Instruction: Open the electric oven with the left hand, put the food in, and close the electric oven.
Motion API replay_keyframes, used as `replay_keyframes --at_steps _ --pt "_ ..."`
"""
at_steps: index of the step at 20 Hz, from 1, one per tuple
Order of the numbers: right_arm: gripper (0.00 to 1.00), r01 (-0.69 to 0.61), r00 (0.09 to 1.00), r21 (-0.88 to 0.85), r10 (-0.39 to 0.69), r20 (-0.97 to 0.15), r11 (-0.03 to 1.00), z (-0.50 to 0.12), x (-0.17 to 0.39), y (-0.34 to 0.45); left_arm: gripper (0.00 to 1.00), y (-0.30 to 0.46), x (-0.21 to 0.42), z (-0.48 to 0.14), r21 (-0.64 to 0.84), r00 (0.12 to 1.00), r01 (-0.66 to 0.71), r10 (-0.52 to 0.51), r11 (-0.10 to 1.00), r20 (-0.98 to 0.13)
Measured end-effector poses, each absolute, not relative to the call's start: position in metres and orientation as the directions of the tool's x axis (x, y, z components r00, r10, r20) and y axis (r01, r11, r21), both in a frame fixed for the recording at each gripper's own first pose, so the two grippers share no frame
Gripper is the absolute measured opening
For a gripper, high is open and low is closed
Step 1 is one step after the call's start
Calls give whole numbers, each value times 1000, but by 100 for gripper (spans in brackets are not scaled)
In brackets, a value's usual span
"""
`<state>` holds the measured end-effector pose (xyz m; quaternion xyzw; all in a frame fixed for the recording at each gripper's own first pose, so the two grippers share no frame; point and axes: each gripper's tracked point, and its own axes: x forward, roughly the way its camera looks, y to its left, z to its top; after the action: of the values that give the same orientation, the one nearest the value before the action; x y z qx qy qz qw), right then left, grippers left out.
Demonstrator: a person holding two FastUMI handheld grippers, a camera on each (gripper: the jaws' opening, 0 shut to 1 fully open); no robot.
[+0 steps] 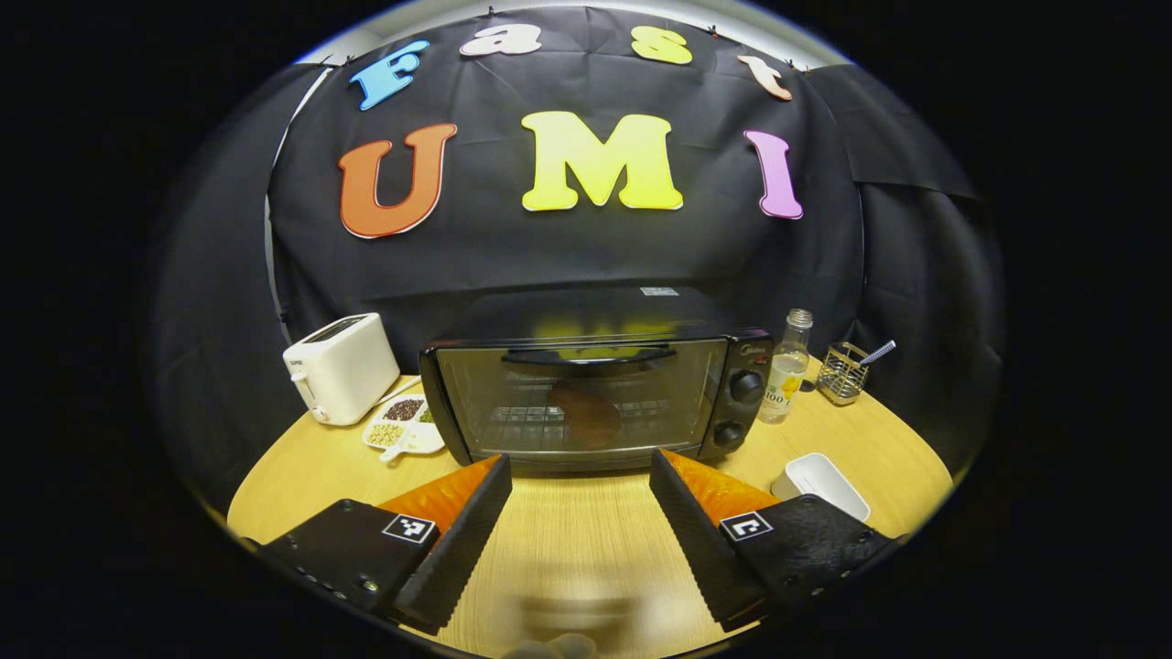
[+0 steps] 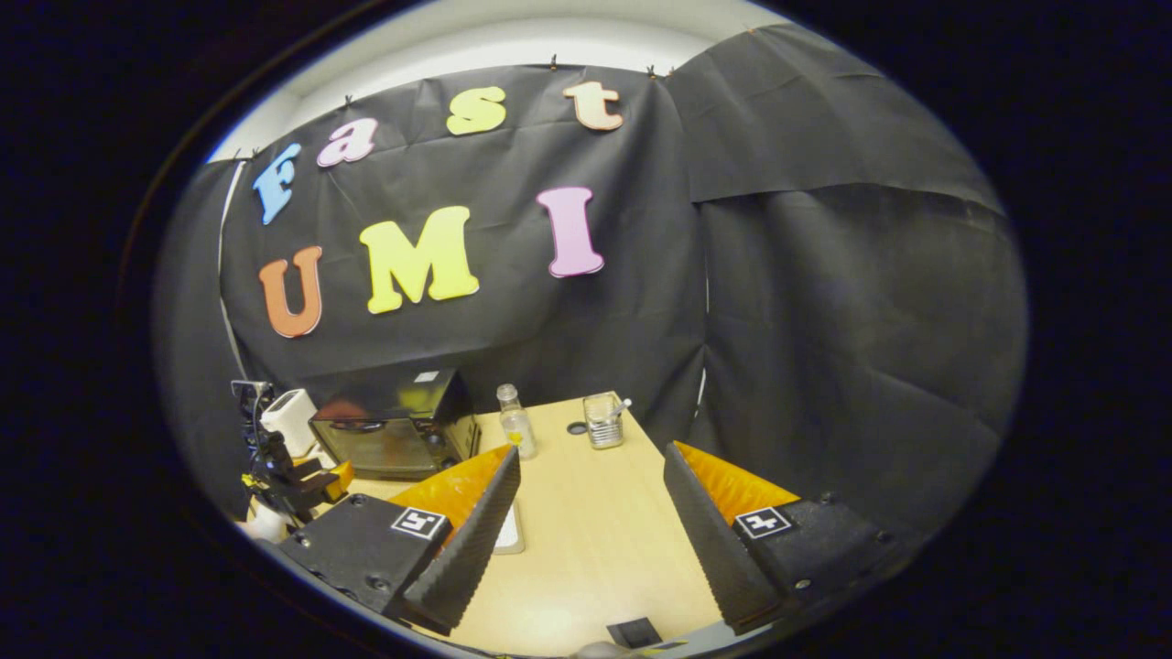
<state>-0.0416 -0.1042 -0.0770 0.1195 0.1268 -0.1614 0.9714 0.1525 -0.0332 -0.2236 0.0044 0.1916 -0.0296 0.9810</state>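
Two grippers, left [image 1: 580, 476] and right [image 2: 591, 467], gape wide, empty. Oven [image 1: 595, 389] by desk's [image 1: 568, 549] back edge: door likely stiff, glass fragile; grasp its top handle [image 1: 591, 355].

left gripper [image 1: 579, 476]: jaws apart, empty | right gripper [image 2: 591, 467]: jaws apart, empty

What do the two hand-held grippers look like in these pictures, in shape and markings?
The left gripper has two wedge-shaped fingers with ribbed inner faces, each on a black block with small screws. Each block carries a small square black-and-white marker. The right gripper has the same build: ribbed wedge fingers, black blocks, one square marker on each. No cables or sleeves can be made out near them.
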Motion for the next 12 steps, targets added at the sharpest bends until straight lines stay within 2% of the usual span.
replay_keyframes --at_steps 6,12 --pt "100 231 950 188 -179 -256 955 -74 -61 -104 97 -55 90 -201 -23 925 10 -18 1000 -379" --pt "100 129 984 157 -106 -144 979 -46 -95 -106 96 -54 -23 -86 5 979 -62 62 998 -194"
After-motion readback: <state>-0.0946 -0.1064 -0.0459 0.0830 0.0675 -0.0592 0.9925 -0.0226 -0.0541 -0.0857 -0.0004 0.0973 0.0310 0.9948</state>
